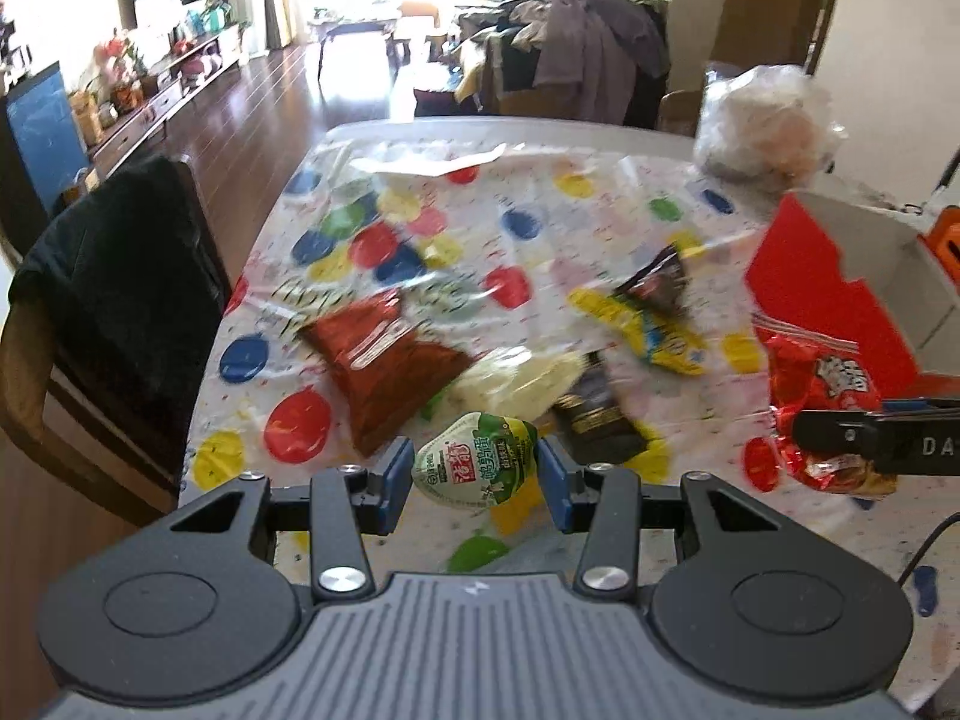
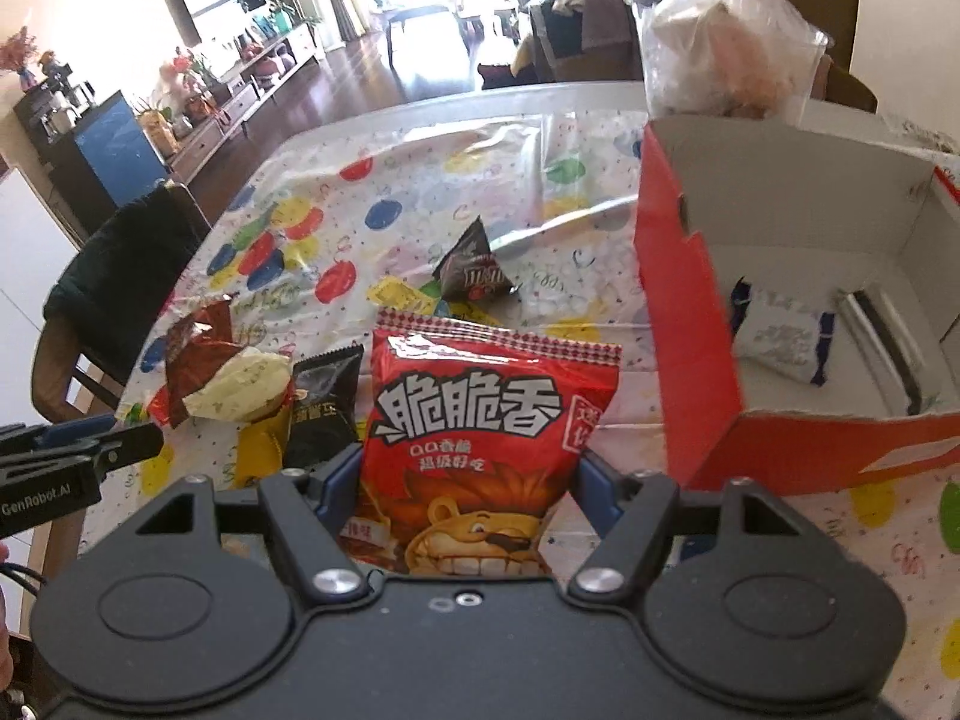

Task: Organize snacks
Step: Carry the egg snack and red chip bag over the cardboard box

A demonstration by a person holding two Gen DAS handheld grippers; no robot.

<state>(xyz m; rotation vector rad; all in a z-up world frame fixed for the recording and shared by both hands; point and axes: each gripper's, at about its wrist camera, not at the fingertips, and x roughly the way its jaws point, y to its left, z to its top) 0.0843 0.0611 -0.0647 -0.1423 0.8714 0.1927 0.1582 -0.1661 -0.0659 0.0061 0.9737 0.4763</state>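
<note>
the right gripper [image 2: 465, 480] clenches one red snack bag [image 2: 480, 432] beside the red box [image 2: 684, 324]. the left gripper [image 1: 477, 474] pinches one green jelly cup [image 1: 477, 459]; five packets lie loose.

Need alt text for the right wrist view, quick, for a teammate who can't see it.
The right gripper holds a red snack bag in its jaws, above a polka-dot tablecloth. An open red box stands to the right with a white packet inside; more snacks lie left.

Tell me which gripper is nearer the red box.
Right. The right gripper, holding the red snack bag, is just beside the red box; the left gripper is farther away, around the green-lidded cup.
</note>
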